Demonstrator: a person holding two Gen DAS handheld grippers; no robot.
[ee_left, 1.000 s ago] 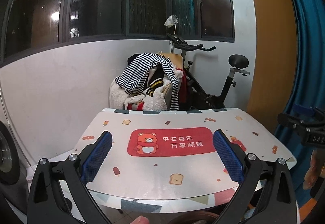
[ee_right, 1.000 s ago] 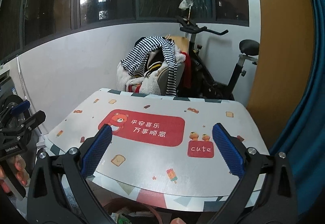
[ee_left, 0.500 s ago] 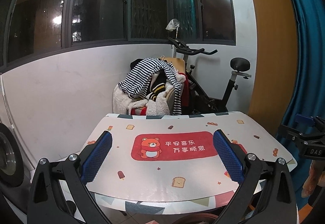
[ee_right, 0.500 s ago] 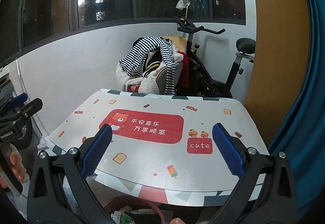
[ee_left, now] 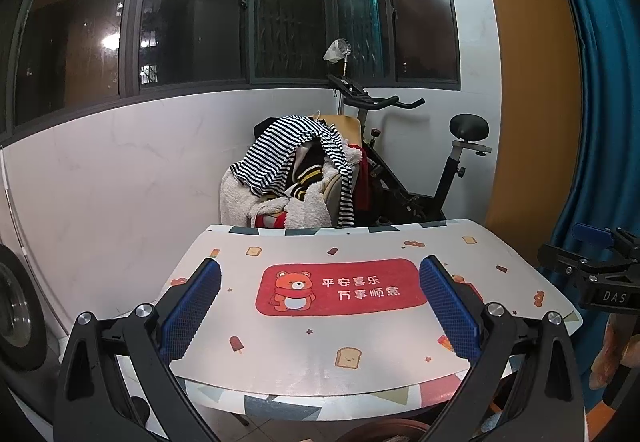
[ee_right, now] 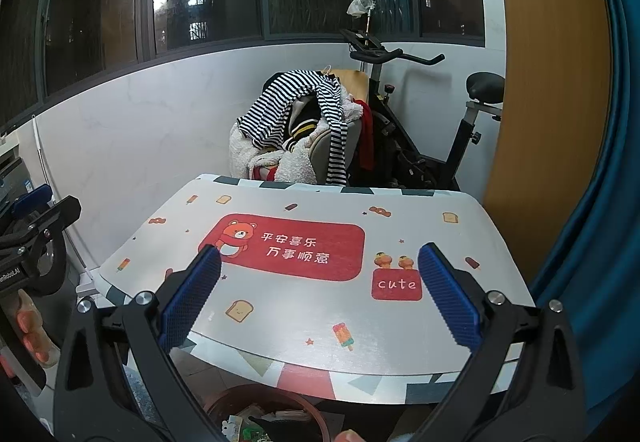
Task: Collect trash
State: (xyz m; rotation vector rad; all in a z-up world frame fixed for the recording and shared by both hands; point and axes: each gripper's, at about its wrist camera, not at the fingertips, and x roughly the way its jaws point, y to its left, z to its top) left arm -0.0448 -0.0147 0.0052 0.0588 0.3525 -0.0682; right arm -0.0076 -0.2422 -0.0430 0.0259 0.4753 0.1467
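Note:
A small table (ee_left: 360, 362) (ee_right: 304, 322) with a cartoon-print top and a red bear panel stands in front of me; I see no loose trash on it. My left gripper (ee_left: 320, 306) hangs open above its near edge, blue pads wide apart and nothing between them. My right gripper (ee_right: 320, 302) is open too, over the same edge. Below the table's front edge sits a round reddish-brown bin (ee_right: 264, 414) holding wrappers and scraps; its rim (ee_left: 384, 432) just shows in the left wrist view. Each gripper appears at the other view's edge, held by a hand.
Behind the table a chair piled with clothes (ee_left: 296, 169) (ee_right: 304, 121) stands beside an exercise bike (ee_left: 420, 169) (ee_right: 424, 129). A blue curtain (ee_left: 600, 81) (ee_right: 600, 201) and an orange wall panel flank the right. White wall under dark windows runs along the left.
Both views have pulled back and risen slightly, so the table sits lower and a little farther off. The grippers stay open and empty throughout.

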